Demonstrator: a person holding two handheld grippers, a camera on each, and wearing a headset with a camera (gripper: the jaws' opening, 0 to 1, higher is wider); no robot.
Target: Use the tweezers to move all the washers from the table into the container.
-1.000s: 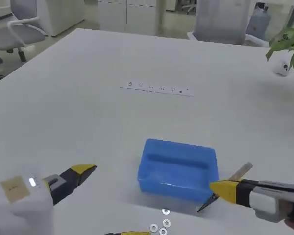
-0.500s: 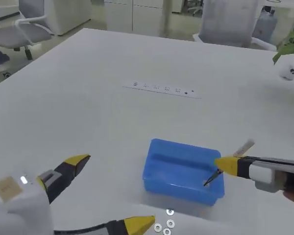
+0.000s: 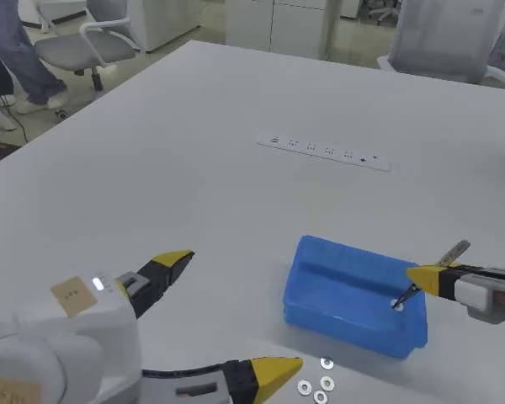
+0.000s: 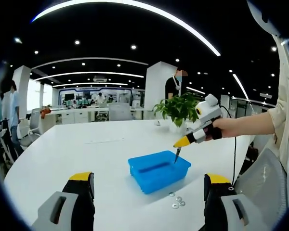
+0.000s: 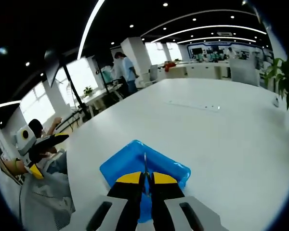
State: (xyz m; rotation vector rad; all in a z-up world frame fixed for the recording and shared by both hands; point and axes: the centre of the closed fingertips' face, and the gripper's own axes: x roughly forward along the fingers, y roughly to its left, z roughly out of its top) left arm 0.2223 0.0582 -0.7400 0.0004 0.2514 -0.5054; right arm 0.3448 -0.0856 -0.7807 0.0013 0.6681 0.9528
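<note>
A blue container (image 3: 345,286) stands on the white table (image 3: 151,168). Several washers (image 3: 320,383) lie on the table just in front of it. My right gripper (image 3: 422,279) is shut on thin tweezers (image 3: 406,295), whose tip hangs over the container's right end with a small washer (image 3: 397,305) at it. In the right gripper view the tweezers (image 5: 145,169) stick out between the shut jaws above the container (image 5: 125,166). My left gripper (image 3: 229,313) stands open, left of the container and apart from it. The left gripper view shows the container (image 4: 159,169) and washers (image 4: 176,201).
A flush socket strip (image 3: 324,151) sits in the table beyond the container. Office chairs (image 3: 76,46) and a standing person (image 3: 4,42) are off the far left edge. A potted plant (image 4: 178,108) stands at the table's far side.
My right gripper has carried the tweezers from the table beside the washers up over the container's right end. The head camera has also shifted. The left gripper stays open.
</note>
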